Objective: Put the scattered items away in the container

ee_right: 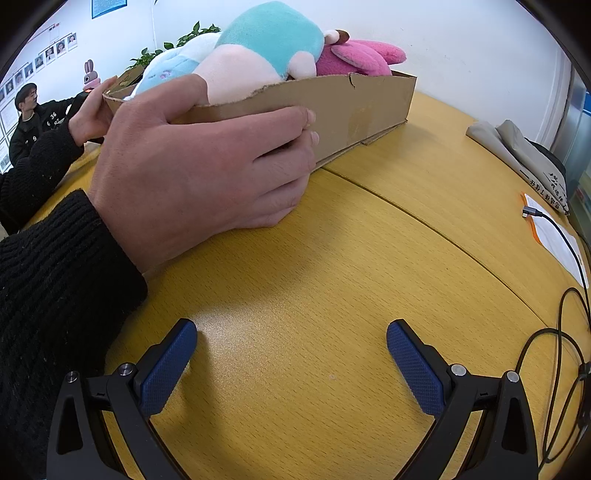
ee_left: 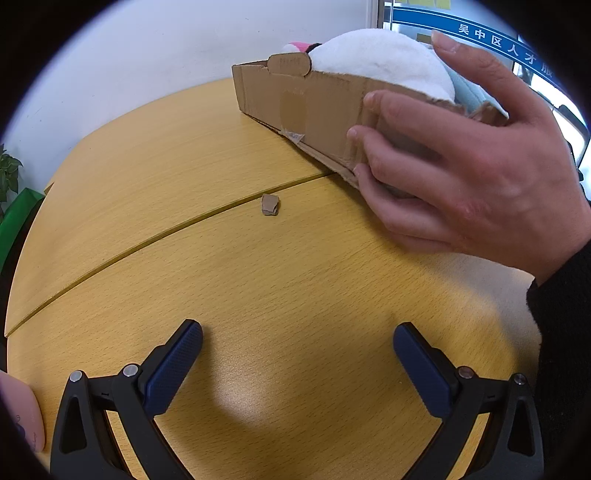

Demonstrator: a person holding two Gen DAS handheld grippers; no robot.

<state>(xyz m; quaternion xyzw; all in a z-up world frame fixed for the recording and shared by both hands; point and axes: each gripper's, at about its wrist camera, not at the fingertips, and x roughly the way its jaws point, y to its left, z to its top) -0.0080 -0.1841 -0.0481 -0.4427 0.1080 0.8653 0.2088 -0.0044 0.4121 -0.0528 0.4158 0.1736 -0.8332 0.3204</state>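
A: Looking across the counter (ee_left: 258, 295), we judge the tidying nearly done: the plush toys sit heaped in the cardboard box (ee_left: 314, 107), with the white plush (ee_left: 376, 59) showing over its torn rim.

B: From the right wrist view we count more in there, a teal plush (ee_right: 273, 33) and a pink plush (ee_right: 362, 55), all inside the walls.

A: Both our tongs are spread wide and hold nothing, the left tongs (ee_left: 297, 363) and the right tongs (ee_right: 291, 360) alike, low over bare wood.

B: Bare hands (ee_right: 199, 162) grip the box's near wall.

A: What's left loose? Only a cardboard scrap (ee_left: 269, 205) just beside the box.
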